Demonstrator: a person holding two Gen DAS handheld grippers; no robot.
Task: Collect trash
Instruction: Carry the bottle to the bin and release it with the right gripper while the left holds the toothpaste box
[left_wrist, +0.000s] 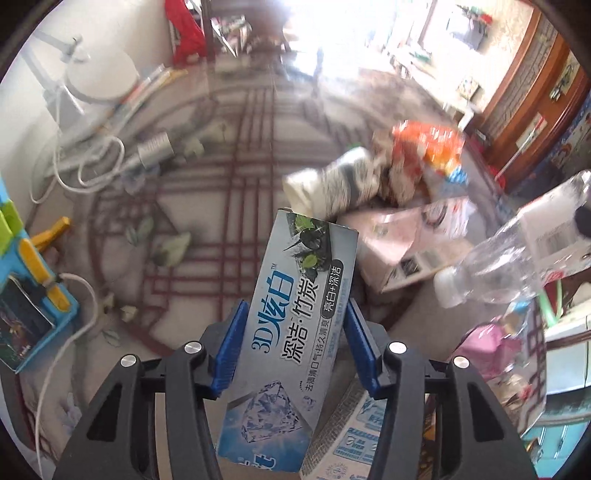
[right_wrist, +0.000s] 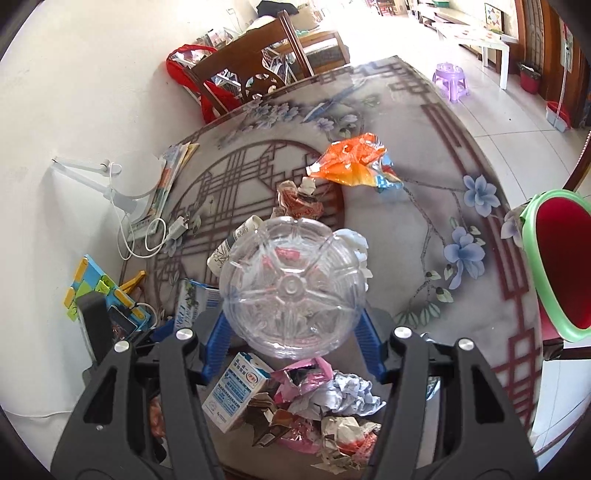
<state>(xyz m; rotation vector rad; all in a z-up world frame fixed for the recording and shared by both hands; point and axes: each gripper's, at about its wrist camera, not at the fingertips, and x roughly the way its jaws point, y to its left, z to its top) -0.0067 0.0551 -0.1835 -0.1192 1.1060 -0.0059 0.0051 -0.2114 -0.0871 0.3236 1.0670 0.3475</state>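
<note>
Blue pads of your left gripper (left_wrist: 293, 345) were clamped on the long blue-and-white cardboard toothpaste box (left_wrist: 291, 325), gripped across its width low in the frame, free end pointing up-centre. Probably held short so it wouldn't swing.

Your right gripper (right_wrist: 293, 345) was closed on the clear plastic bottle (right_wrist: 293, 286), base toward the lens; in the left wrist view the same bottle showed at right with its white cap end pointing left.

Both pieces were lifted off the patterned glass-topped table (right_wrist: 413, 206). The green-rimmed red bin (right_wrist: 557, 266) sat at the right edge of the right wrist view, off the table edge, likely the drop point.

Left on the table: orange foil snack bag (right_wrist: 351, 162) upper centre, printed paper cup (right_wrist: 236, 243) lying on its side beside the bottle, crumpled wrappers and paper (right_wrist: 321, 410) plus a small blue-and-white carton (right_wrist: 232, 395) bottom centre. Charger cable at left looked like a keeper, not trash.
</note>
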